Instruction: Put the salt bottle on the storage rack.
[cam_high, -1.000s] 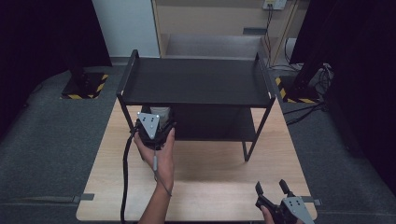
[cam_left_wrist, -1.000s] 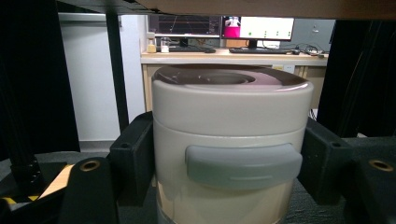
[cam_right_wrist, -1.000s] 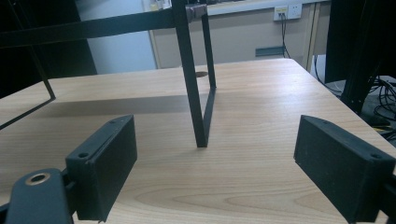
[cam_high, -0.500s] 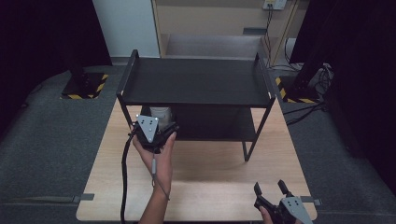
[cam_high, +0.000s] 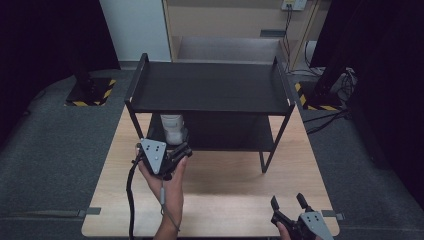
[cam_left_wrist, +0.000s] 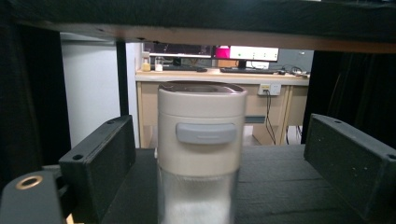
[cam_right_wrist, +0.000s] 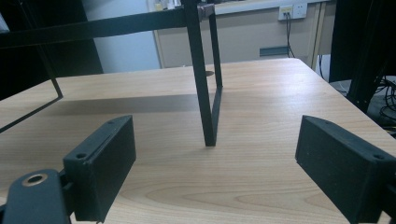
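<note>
cup (cam_left_wrist: 201, 154), a cream one with a grey tab on its lid and a clear lower part, stands upright on the lower shelf (cam_high: 225, 132) of the black rack (cam_high: 207, 87), near the rack's left end. left gripper (cam_high: 172, 157) sits at the shelf's front edge with its jaws spread wide on either side of the cup, touching neither side as far as the left gripper view shows. right gripper (cam_high: 292, 202) rests low over the wooden table (cam_high: 225, 195) near its front right corner, jaws wide apart and empty, well apart from the rack.

likely risks: the top shelf hangs close above the lid, so any lift would probably knock the cup against it. one jaw brushing the cup's side could tip it or push it deeper under the shelf. the clear lower part looks smooth, so a light squeeze there may slip.
</note>
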